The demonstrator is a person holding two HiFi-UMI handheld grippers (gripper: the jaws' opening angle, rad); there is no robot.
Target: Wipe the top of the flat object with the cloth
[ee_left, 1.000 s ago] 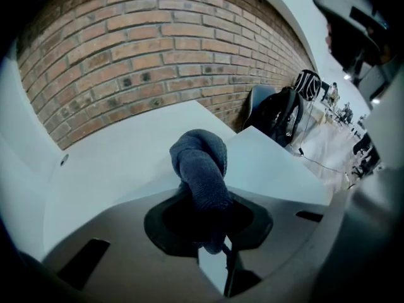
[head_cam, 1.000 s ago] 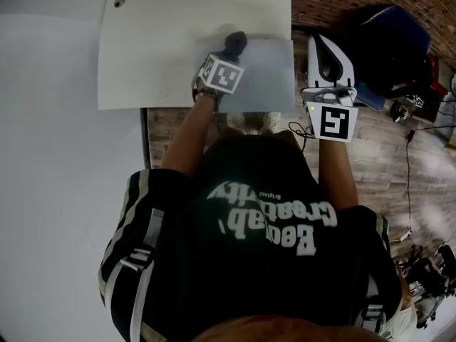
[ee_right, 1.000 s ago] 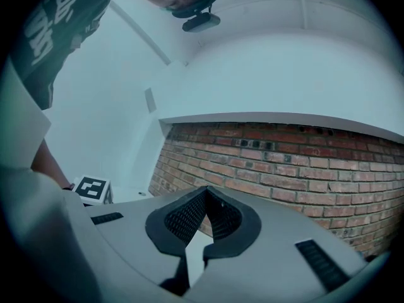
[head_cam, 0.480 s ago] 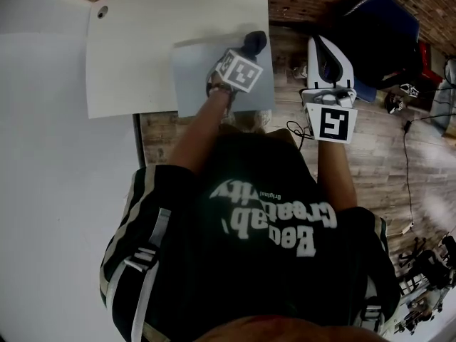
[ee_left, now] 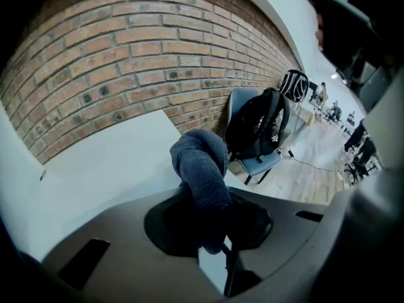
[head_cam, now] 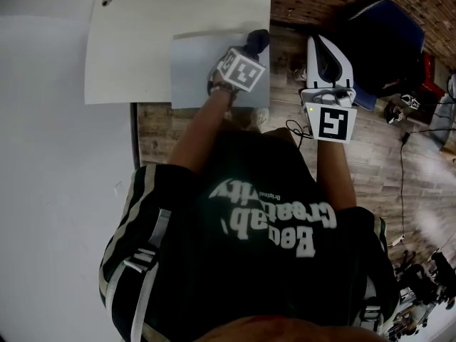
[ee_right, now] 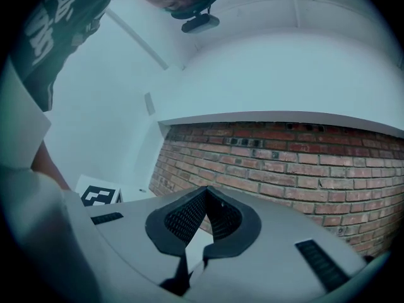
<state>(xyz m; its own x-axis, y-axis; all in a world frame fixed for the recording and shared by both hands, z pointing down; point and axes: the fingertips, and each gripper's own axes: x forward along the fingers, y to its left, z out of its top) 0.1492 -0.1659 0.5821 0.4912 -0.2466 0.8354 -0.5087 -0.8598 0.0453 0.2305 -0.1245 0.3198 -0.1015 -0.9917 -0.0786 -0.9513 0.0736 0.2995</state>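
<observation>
A flat grey sheet (head_cam: 196, 70) lies on the near right corner of the white table (head_cam: 142, 34). My left gripper (head_cam: 251, 48) is shut on a bunched dark blue-grey cloth (head_cam: 256, 41) and holds it at the sheet's far right corner. In the left gripper view the cloth (ee_left: 202, 166) bulges out between the jaws of the left gripper (ee_left: 205, 213). My right gripper (head_cam: 320, 43) is off the table's right edge, over the floor. In its own view the right gripper (ee_right: 205, 197) has its pads together with nothing between them and points at a brick wall.
A dark backpack (head_cam: 385, 41) sits on a blue chair to the right of the table; the left gripper view shows the backpack (ee_left: 259, 128) too. Cables (head_cam: 406, 155) trail over the wooden floor. A broad white surface (head_cam: 57, 191) fills the left side.
My left gripper has slid the cloth rightwards across the grey sheet, from near its left part to its far right corner. The right gripper has stayed where it was.
</observation>
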